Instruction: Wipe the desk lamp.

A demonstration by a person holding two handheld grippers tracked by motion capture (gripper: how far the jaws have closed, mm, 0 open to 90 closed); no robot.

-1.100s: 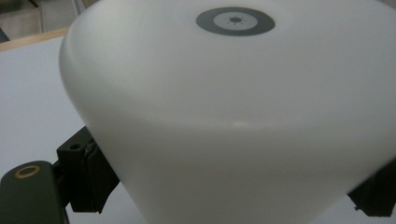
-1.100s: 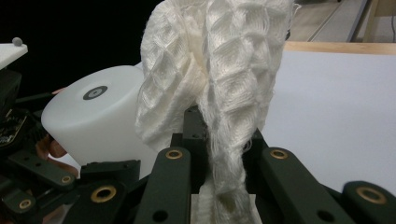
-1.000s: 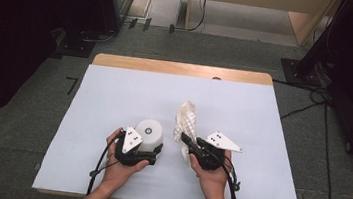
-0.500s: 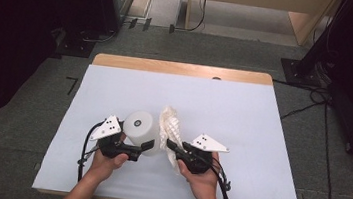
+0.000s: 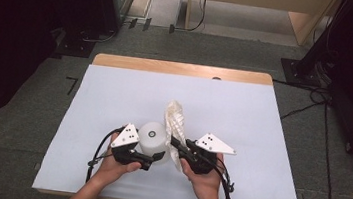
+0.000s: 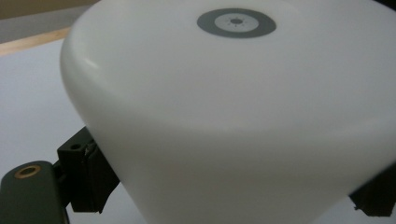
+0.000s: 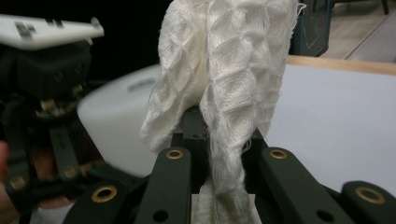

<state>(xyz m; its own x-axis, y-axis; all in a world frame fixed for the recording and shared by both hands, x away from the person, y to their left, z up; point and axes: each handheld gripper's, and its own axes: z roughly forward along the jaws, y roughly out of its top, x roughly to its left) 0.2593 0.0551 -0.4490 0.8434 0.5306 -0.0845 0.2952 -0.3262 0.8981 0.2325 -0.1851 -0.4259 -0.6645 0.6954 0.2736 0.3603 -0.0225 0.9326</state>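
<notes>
one white cup point(image 5: 153, 138) sits upside down near the front of the table point(image 5: 271, 135), with a grey ring on top. the left gripper point(image 5: 154, 156) has its jaws tight on the cup's sides. the right gripper point(image 5: 175, 143) is pinched shut on one white waffle cloth point(image 5: 174, 124), standing up just beside the cup. no words to read.

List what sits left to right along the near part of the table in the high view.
left gripper → white cylinder → waffle-weave cloth → right gripper, shut on the cloth.
</notes>
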